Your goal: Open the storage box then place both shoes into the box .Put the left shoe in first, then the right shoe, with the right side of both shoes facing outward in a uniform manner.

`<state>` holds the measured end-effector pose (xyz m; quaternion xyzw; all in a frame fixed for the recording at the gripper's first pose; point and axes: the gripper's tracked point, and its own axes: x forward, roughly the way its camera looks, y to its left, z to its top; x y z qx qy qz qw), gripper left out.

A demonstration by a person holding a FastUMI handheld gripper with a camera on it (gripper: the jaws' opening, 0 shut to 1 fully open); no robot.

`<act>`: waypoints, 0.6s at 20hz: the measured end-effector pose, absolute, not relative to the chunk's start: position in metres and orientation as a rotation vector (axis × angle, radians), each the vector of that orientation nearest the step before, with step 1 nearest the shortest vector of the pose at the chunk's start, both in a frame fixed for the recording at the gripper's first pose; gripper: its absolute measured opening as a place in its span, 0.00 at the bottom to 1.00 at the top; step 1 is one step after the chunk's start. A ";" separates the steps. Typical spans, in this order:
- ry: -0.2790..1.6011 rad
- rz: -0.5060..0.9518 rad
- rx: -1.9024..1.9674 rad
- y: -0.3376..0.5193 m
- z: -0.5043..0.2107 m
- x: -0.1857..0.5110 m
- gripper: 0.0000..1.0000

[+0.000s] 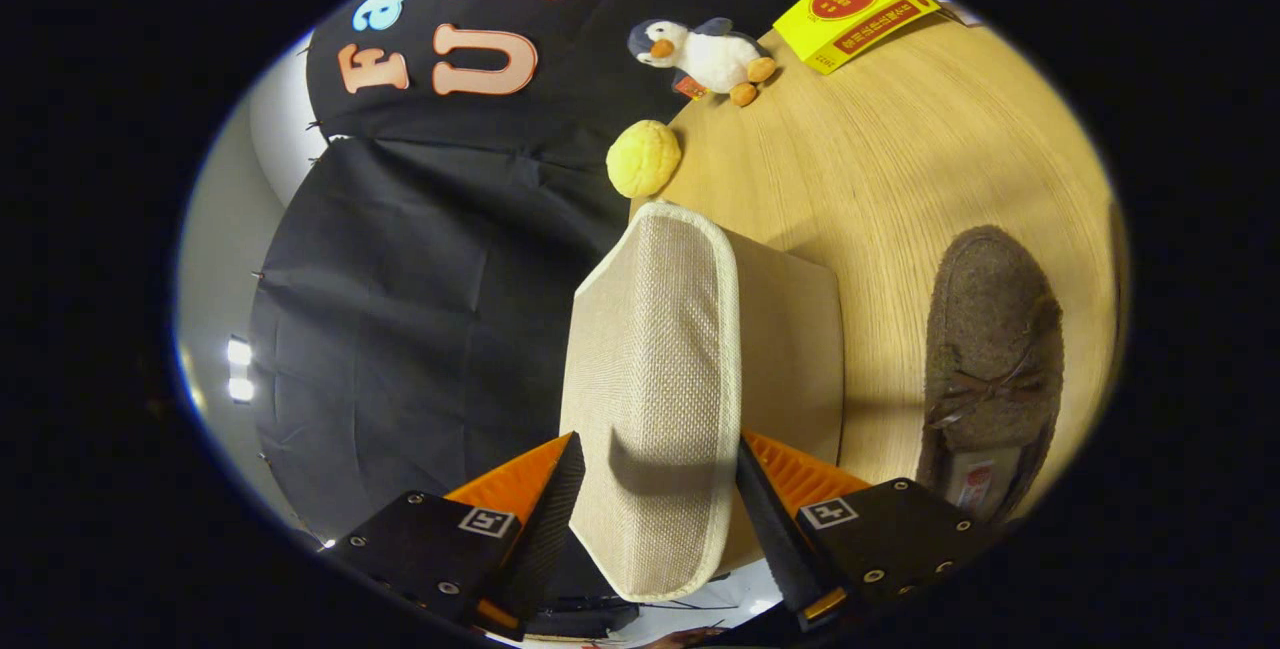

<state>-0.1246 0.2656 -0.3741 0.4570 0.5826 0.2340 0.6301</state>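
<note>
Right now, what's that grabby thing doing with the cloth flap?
A person's handheld gripper has the woven lid of the storage box between its two fingers, lifted up on edge, so the box is being opened. One brown shoe waits on the wooden table beside the box, not yet packed. Beyond the box lie a yellow ball, a toy penguin and a yellow book.

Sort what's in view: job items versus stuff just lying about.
Job: storage box lid, gripped on both sides by the tongs; box body; brown shoe on the table.
Lying about: penguin plush, yellow ball, yellow carton.
</note>
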 end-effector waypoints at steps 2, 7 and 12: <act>1.305 0.576 1.061 0.266 -0.345 -0.123 0.85; 1.178 0.705 1.020 0.285 -0.269 -0.104 0.67; 1.097 0.769 0.874 0.318 -0.235 -0.088 0.37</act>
